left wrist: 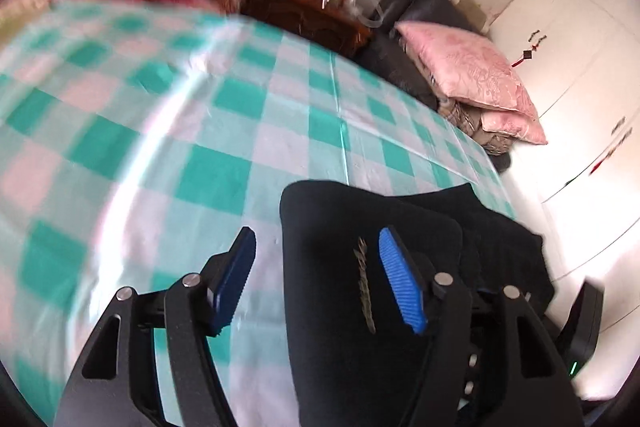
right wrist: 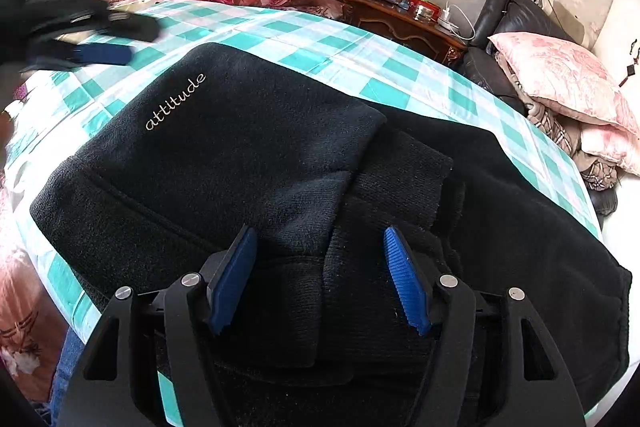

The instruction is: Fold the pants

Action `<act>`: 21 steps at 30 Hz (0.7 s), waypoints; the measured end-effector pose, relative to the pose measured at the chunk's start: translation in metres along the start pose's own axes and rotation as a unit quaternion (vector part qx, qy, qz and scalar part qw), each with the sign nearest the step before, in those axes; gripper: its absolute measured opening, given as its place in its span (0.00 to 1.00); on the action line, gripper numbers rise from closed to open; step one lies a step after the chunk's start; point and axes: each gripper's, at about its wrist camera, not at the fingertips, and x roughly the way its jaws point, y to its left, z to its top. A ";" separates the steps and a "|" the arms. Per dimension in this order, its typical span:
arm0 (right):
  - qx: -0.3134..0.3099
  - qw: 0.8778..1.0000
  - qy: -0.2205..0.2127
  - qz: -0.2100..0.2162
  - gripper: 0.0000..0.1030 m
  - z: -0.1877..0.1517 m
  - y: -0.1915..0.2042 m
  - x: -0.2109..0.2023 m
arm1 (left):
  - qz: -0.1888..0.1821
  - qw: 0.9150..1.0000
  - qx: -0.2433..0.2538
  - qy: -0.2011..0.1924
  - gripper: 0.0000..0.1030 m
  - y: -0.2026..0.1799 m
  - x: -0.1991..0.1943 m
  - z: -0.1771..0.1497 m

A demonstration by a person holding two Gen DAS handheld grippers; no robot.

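Pants (right wrist: 240, 155) are lying bundled in thick folds on the checked bed (right wrist: 400, 75); both grippers, left gripper (left wrist: 320, 279) and right gripper (right wrist: 320, 275), are hovering wide, gripping nothing, so folding is looking nearly finished.

1 pants (right wrist: 248, 147), 2 grippers (right wrist: 320, 275), 2 pillows (right wrist: 568, 79)

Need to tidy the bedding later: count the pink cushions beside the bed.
1. The pink cushion lies on a pile of clothes against the dark sofa, past the bed's far corner. More may be hidden under it.
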 end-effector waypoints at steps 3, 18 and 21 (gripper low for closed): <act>0.001 1.000 0.000 0.000 0.61 0.000 0.000 0.001 | -0.018 0.998 -0.018 0.052 0.33 0.015 0.034 0.014; 0.020 1.000 0.012 0.022 0.63 0.005 -0.009 0.004 | -0.069 0.992 -0.105 0.000 0.69 0.020 -0.045 -0.106; 0.028 0.999 0.024 0.030 0.63 0.008 -0.011 0.005 | -0.056 0.993 -0.102 -0.012 0.67 0.017 -0.041 -0.129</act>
